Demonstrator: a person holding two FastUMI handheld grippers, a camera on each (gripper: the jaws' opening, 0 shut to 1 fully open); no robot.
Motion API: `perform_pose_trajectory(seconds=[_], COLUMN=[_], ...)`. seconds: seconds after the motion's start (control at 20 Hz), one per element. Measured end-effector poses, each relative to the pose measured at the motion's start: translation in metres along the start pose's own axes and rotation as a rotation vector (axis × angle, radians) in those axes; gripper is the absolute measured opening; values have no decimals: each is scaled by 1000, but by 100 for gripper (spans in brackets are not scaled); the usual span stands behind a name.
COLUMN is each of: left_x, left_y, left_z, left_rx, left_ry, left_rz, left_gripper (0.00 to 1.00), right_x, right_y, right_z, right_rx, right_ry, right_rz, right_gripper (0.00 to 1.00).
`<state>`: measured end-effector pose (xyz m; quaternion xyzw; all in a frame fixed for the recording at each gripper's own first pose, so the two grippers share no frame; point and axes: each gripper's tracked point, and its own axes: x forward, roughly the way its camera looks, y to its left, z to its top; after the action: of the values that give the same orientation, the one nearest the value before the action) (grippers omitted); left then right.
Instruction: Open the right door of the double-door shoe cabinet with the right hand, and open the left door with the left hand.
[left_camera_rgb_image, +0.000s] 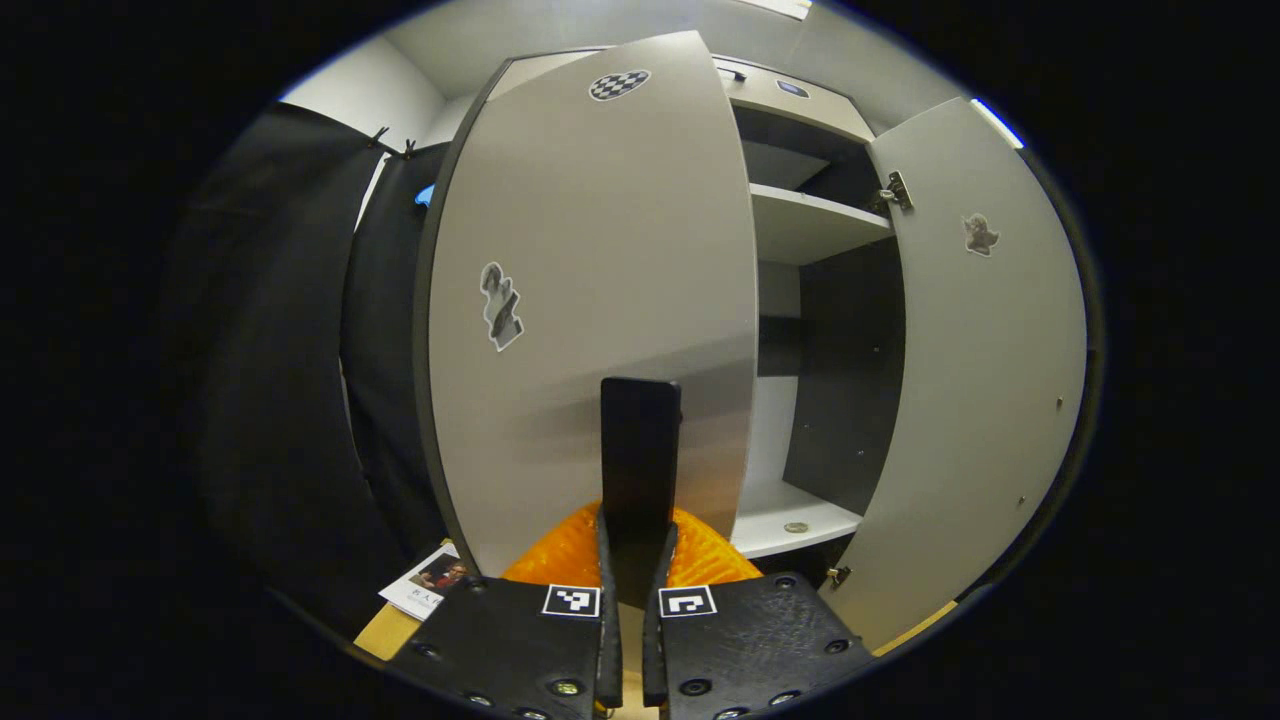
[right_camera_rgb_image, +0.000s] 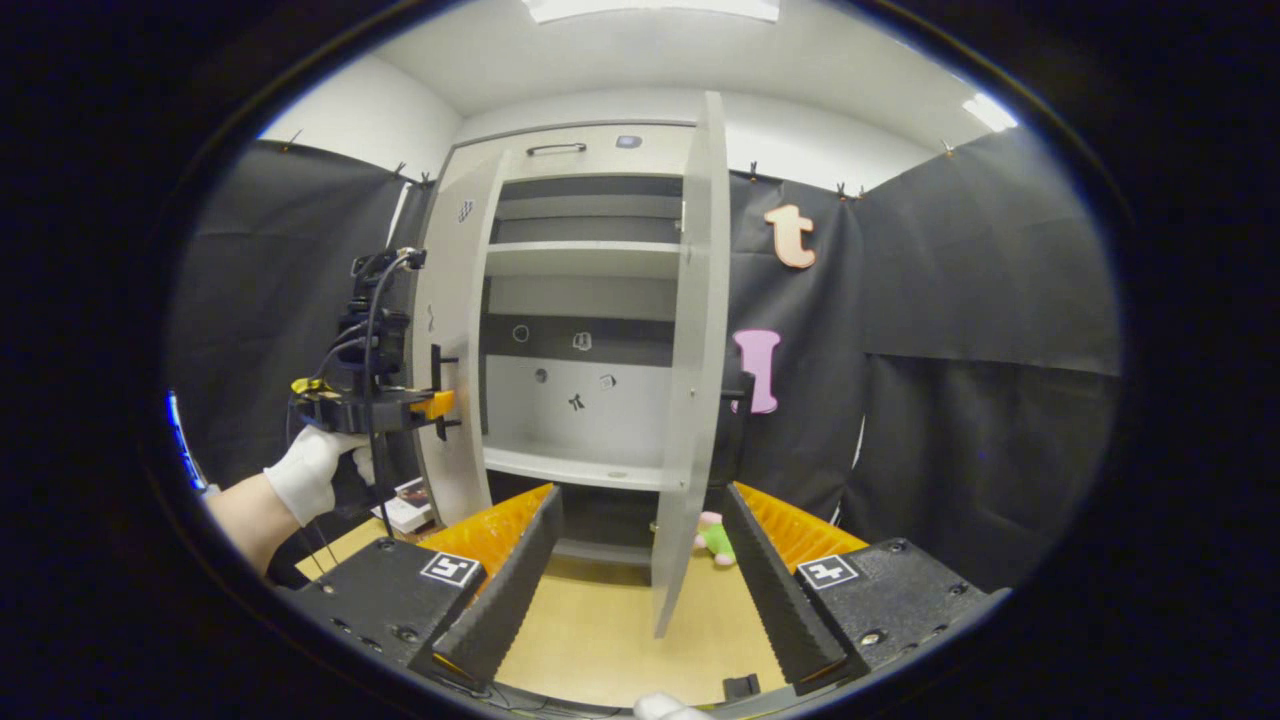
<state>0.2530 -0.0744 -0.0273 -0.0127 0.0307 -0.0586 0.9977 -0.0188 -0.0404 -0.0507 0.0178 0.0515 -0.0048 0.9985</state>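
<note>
left gripper (left_camera_rgb_image: 640, 560) clamped on left door handle (left_camera_rgb_image: 640, 450) | right gripper (right_camera_rgb_image: 640, 570) wide | right door (right_camera_rgb_image: 695, 350) open

no readable text, stickers on cabinet doors (left_camera_rgb_image: 600, 300) too blurred

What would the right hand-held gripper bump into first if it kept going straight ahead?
Probably the edge of the open right door, which stands right in line between the open fingers of the right hand-held gripper. Depth is hard to judge; slightly left, it would pass into the cabinet.
</note>
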Motion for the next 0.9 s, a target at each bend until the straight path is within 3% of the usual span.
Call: perform_pose_trajectory(seconds=[0.15, 0.2, 0.7, 0.75, 0.9], left_x=[-17, -24, -69, -72, -77], left_y=[13, 19, 84, 90, 108], left_z=[1, 1, -4, -5, -5], left_rx=[-6, -16, 24, 22, 15], left_ry=[-8, -4, -11, -10, -16], left_rz=[2, -2, 29, 29, 38], left_gripper=[7, 1, 0, 8, 8], right_x=[-3, -4, -8, -8, -8], right_y=[12, 17, 65, 69, 82], right_z=[0, 0, -6, -5, -4], right_rx=[1, 1, -1, 0, 1], right_ry=[-3, -5, -1, -2, -6], right_rz=[23, 29, 96, 101, 113], right_gripper=[100, 100, 100, 100, 100])
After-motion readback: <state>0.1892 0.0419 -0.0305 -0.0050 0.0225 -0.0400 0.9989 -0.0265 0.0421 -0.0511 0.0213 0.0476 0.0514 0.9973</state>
